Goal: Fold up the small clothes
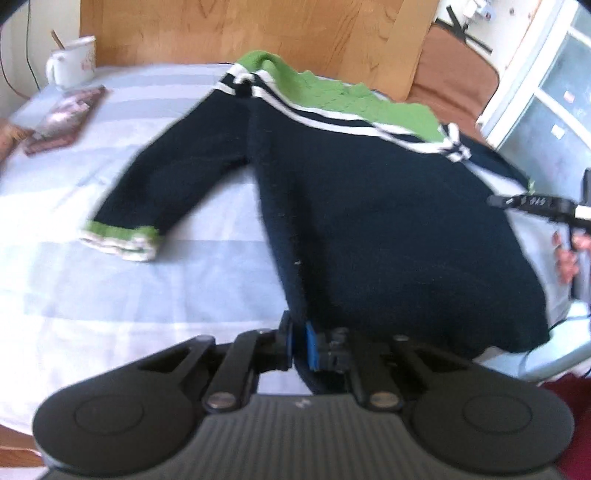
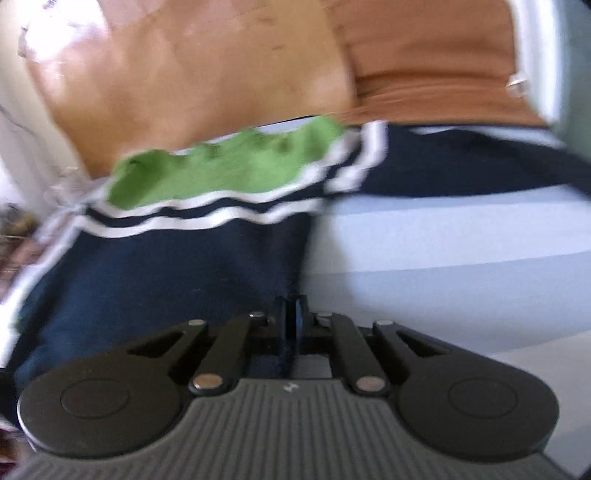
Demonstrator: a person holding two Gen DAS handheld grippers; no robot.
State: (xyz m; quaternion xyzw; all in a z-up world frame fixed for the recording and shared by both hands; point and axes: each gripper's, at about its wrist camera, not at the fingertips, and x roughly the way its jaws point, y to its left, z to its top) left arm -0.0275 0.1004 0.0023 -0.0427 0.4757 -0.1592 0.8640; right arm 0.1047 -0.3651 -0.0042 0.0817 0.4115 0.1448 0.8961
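On the striped blue cloth (image 1: 110, 295) lies the sweater (image 1: 388, 221), navy, spread flat with its back up. One sleeve (image 1: 166, 184) angles out to the left, and its green-and-white cuff (image 1: 122, 242) rests on the cloth. At the far end, white stripes (image 1: 332, 118) cross the shoulders and the green collar (image 1: 332, 96) reaches toward the table's back edge.

Down at the near hem, the left gripper (image 1: 299, 345) has its jaws drawn narrow at the sweater's left bottom corner. Its blue pads (image 1: 312, 345) sit right at the navy edge, and the knit looks pinched between them, though the blur leaves that a little unsure.

Over to the right, the right gripper (image 2: 293, 317) is clamped tight too, fingers together at the sweater's right edge where navy meets blue cloth. Its view is badly smeared. In the left view it shows as a black bar (image 1: 532, 203) over the sweater's right side, with a hand (image 1: 567, 254) gripping the handle below.

Further out, a white mug (image 1: 74, 62) stands at the table's far left corner, a small dark book (image 1: 66, 118) just in front of it. Behind the table leans a wooden board (image 1: 258, 33), with a brown cushion (image 1: 454, 70) to its right and a white cabinet (image 1: 546, 74) beyond.
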